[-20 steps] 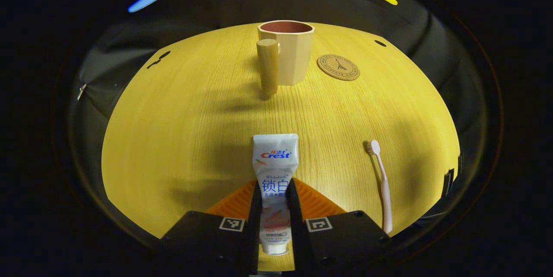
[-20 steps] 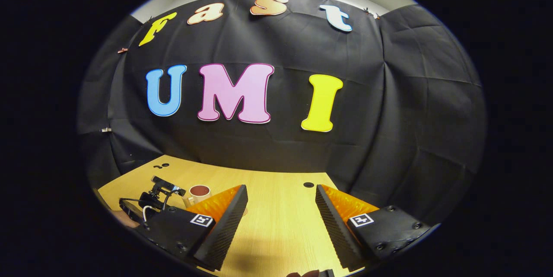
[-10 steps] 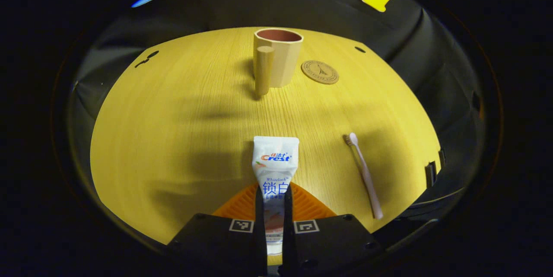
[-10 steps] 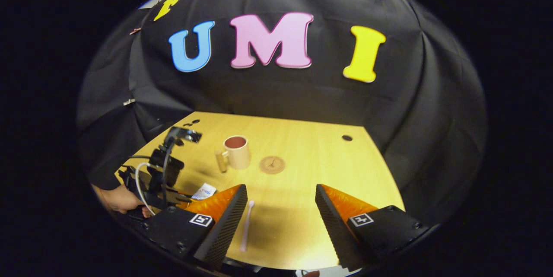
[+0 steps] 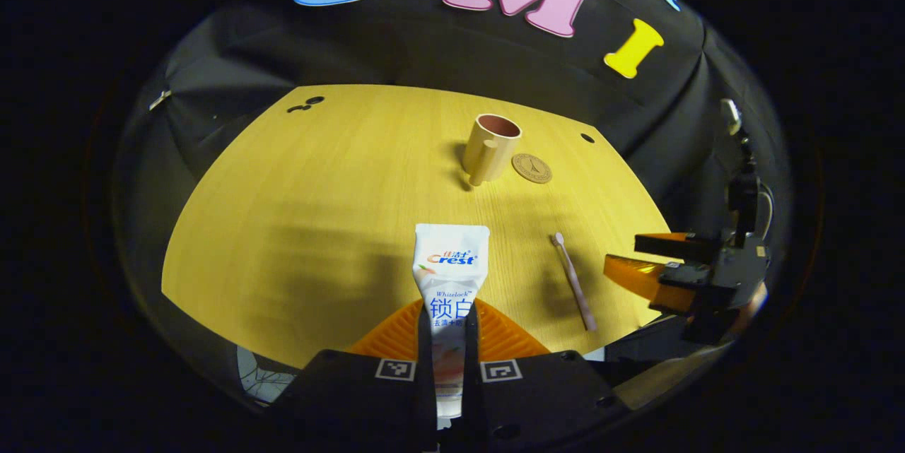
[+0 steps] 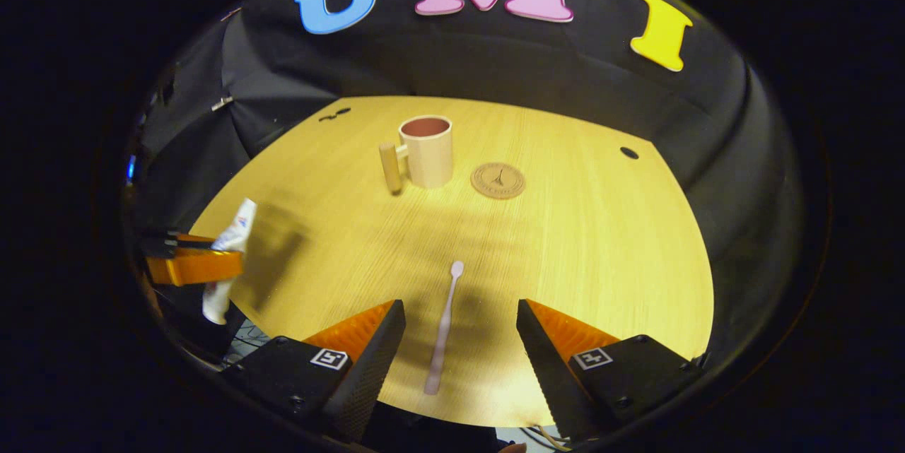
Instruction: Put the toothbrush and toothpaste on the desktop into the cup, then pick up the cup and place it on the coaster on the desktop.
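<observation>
Left gripper (image 5: 447, 340): fingers clamped on the lower part of the toothpaste (image 5: 450, 276), tube raised above the tabletop (image 5: 297, 191).
Right gripper (image 6: 459, 340): fingers spread apart, hovering over the toothbrush (image 6: 442, 329), not touching it.
Toothbrush: lying flat near the tabletop's front edge, head pointing toward the cup (image 6: 426, 150).
Cup: upright toward the far side, handle turned left.
Coaster (image 6: 498, 179): flat, just right of the cup.

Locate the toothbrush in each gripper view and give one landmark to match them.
Left gripper view: toothbrush lies on the table, lower right of centre.
Right gripper view: toothbrush lies bottom centre, between the right gripper's open fingers.
Shared landmark: the cup with the coaster beside it.
</observation>
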`<action>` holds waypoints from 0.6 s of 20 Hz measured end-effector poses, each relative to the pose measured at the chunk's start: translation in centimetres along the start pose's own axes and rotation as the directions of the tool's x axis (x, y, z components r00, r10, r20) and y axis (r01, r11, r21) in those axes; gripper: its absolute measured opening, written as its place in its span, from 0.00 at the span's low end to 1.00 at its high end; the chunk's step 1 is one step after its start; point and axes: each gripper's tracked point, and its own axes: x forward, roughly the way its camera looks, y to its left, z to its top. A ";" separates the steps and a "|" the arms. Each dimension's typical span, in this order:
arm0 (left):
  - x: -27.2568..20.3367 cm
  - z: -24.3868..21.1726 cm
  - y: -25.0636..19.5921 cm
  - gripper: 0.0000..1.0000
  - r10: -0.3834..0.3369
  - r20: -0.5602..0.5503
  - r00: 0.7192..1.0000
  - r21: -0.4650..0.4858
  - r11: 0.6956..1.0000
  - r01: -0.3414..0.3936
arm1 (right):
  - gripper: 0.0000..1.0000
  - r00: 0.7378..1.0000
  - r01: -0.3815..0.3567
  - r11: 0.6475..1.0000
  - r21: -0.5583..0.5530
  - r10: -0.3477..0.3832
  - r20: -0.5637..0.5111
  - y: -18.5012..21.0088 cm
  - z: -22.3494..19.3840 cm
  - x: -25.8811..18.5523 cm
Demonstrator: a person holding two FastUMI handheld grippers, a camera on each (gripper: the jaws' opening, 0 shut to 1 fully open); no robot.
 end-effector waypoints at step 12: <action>-2.0 -2.4 3.7 0.19 0.044 0.006 0.999 -0.054 0.998 -0.044 | 0.74 0.978 0.039 0.999 -0.012 -0.041 -0.202 0.2 -2.7 5.7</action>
